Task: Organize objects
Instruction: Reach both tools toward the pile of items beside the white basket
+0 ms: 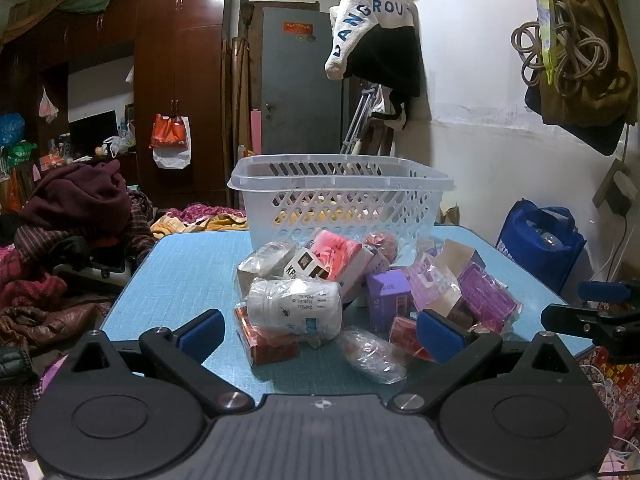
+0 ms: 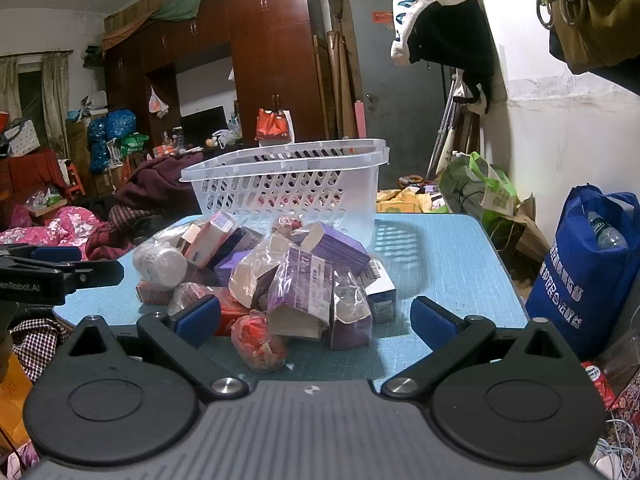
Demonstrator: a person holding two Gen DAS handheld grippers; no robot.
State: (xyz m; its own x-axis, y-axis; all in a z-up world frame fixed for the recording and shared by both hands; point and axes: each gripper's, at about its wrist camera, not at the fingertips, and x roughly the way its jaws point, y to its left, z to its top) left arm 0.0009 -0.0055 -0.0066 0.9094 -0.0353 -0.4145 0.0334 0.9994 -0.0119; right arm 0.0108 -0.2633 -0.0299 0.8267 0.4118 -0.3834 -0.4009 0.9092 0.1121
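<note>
Left wrist view: left gripper (image 1: 320, 332) fingers (image 1: 200, 330) spread as wide as they go, nothing held. Between them and just ahead, a white pill bottle (image 1: 295, 307) lies on its side atop a red box (image 1: 266, 342); a clear bagged item (image 1: 372, 354) sits near the right pad. Behind that is the rest of the pile, purple box (image 1: 387, 300) included, then the white basket (image 1: 340, 196) at the far end of the blue surface (image 1: 180, 276).

Right wrist view: right gripper (image 2: 316, 320) fingers (image 2: 198, 316) also fully spread and empty. A red bagged item (image 2: 256, 340) and a bagged purple box (image 2: 302, 300) sit between the pads.

Risks:
- Bottle is round and perched, so an off-centre squeeze likely rolls it off the box.
- Loose plastic wrap means pads may catch film only and the item slips out.
- Pile is interlocked, so pulling one piece may drag neighbours toward the surface edge.
- Both grippers work the same heap and each shows in the other's view, so collision is possible.
- Basket looks light; a bump could shove it.
</note>
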